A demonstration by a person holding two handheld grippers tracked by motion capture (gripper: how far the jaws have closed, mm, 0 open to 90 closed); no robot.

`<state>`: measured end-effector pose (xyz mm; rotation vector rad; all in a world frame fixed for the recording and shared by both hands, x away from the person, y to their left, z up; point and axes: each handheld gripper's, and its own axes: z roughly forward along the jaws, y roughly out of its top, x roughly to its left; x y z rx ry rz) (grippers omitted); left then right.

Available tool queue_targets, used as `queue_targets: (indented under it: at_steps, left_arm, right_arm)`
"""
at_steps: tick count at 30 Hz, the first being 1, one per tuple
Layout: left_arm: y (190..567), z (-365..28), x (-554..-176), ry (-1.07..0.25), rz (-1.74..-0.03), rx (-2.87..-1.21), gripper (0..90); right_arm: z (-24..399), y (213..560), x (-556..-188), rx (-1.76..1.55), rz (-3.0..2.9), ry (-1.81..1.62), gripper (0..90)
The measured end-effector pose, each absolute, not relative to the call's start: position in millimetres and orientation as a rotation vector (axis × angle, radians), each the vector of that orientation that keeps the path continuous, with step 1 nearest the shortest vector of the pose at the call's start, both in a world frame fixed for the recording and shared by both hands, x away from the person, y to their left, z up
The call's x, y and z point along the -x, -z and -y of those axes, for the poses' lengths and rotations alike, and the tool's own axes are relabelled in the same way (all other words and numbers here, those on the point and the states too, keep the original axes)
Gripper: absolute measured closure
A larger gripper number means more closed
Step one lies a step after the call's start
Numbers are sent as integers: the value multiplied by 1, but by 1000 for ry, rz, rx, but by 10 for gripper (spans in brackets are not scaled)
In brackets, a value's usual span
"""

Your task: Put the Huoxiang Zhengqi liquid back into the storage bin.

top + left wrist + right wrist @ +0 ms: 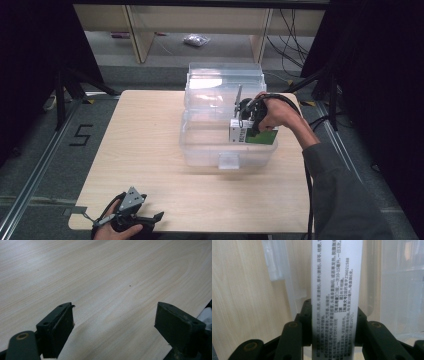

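Note:
A white and green carton point(254, 134) printed with small text hangs over the front right part of a clear plastic bin point(200, 147). My right gripper point(248, 123) is shut on it from above. In the right gripper view the carton's white side point(337, 290) stands upright between the two black jaws, which press on both its faces. My left gripper point(150, 218) rests at the table's front left edge, held in a hand. Its jaws stand wide apart over bare wood point(115, 285) with nothing between them.
The bin's clear lid point(225, 82) stands open behind it at the table's far side. A light wooden table point(145, 140) carries everything. Dark stands and cables flank the table, and a wooden frame stands on the floor beyond.

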<state>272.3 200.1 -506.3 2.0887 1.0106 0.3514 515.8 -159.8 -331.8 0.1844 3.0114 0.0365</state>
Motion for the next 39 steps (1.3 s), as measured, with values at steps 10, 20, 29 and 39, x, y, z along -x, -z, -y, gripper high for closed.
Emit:
queue_targets:
  at_steps: [10, 20, 29, 39]
  left_arm:
    - [506, -200, -272, -350, -1009, -2089, 149]
    - [507, -200, -272, -349, -1010, -2088, 149]
    - [506, -201, -273, -361, -1006, -2107, 149]
    - [506, -202, -273, -351, -1006, -2124, 150]
  right_arm:
    - [163, 350, -523, -219, -3033, -19, 644]
    - [165, 365, -528, -201, -3052, -32, 644]
    - [169, 374, -533, -212, -3066, -44, 643]
    - [171, 389, -533, -195, -3080, -38, 642]
